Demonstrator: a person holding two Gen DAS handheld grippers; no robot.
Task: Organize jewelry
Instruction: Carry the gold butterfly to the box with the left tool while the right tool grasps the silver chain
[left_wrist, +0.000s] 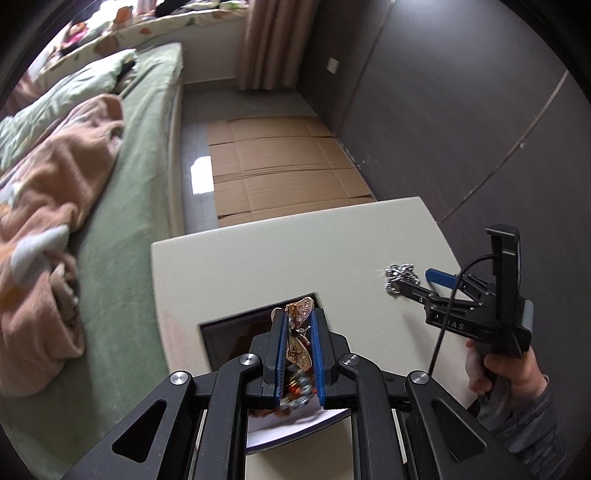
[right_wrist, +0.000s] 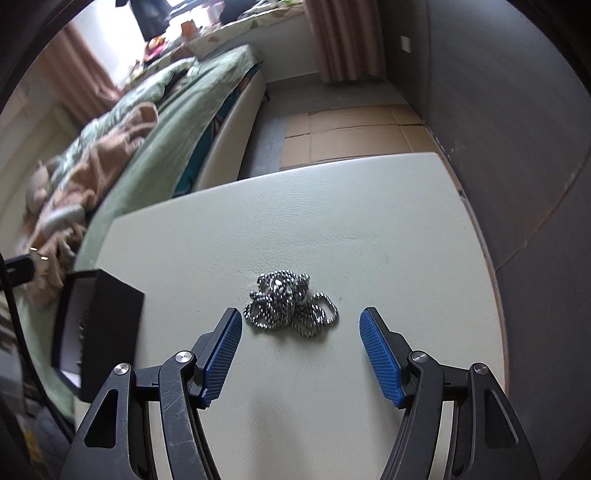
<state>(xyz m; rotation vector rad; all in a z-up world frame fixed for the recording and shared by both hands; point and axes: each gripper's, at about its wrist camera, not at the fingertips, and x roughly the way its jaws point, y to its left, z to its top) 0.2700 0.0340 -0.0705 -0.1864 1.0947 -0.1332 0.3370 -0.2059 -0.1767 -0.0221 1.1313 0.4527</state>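
My left gripper (left_wrist: 298, 317) is shut on a gold butterfly-shaped ornament (left_wrist: 300, 334) and holds it above an open black jewelry box (left_wrist: 225, 338) with a dark lining. The box also shows at the left of the right wrist view (right_wrist: 107, 325). A heap of silver chain (right_wrist: 290, 304) lies on the cream table (right_wrist: 369, 229). My right gripper (right_wrist: 301, 319) is open, its blue pads on either side of the chain's near edge. In the left wrist view the right gripper (left_wrist: 413, 282) sits beside the chain (left_wrist: 400, 277).
A bed with green sheets (left_wrist: 129, 206) and a pink blanket (left_wrist: 48, 206) lies left of the table. Flattened cardboard (left_wrist: 280, 170) covers the floor beyond the table. A dark wall (left_wrist: 461, 110) runs along the right. White paper (left_wrist: 295, 424) lies under the box.
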